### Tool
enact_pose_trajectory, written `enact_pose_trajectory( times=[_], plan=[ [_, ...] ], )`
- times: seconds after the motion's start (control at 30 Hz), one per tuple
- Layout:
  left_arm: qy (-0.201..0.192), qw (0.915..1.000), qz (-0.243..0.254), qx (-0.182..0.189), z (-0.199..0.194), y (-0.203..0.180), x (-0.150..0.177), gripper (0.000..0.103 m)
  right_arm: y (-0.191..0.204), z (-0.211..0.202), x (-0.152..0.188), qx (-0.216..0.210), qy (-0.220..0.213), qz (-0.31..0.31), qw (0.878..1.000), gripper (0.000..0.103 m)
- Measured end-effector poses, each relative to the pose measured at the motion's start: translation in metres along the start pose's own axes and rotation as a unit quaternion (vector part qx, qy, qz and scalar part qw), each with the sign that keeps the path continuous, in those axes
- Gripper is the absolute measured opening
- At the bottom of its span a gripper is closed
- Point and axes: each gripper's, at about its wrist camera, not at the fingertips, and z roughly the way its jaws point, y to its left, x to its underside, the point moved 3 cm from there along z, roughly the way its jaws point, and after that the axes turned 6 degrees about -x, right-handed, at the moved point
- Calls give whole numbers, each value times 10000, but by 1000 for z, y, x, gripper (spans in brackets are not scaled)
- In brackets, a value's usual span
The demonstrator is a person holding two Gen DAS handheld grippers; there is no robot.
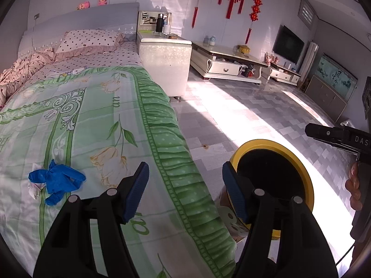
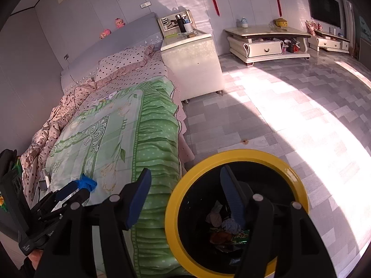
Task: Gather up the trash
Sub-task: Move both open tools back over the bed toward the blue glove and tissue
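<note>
A crumpled blue glove [image 1: 56,180] lies on the green floral bedspread [image 1: 97,120], with a bit of white tissue [image 1: 34,185] under its left side. My left gripper [image 1: 185,192] is open and empty, above the bed's right edge, to the right of the glove. A yellow-rimmed bin [image 2: 236,210] stands on the floor beside the bed and holds wrappers and tissue [image 2: 228,229]. My right gripper [image 2: 185,197] is open and empty, over the bin's left rim. The glove also shows in the right wrist view [image 2: 88,184], beyond the left gripper.
A white bedside cabinet [image 1: 165,62] with a flask stands past the bed. A low white table [image 1: 228,61] and a TV stand line the far wall. The tiled floor [image 2: 278,120] lies in sunlight. A dotted pillow [image 1: 90,39] sits at the bed's head.
</note>
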Motion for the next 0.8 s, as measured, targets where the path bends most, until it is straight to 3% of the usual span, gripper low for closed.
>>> enact_pose_trajectory(
  times=[0.4,0.8],
  plan=[
    [38,9946,-653,-801,-12,142,17,62,111,62,4,-668,424,-604,9950,65],
    [317,9797,-1209,-1568,0,272,48,62,201,145,26,-1090,1045,-1127,9821,65]
  ],
)
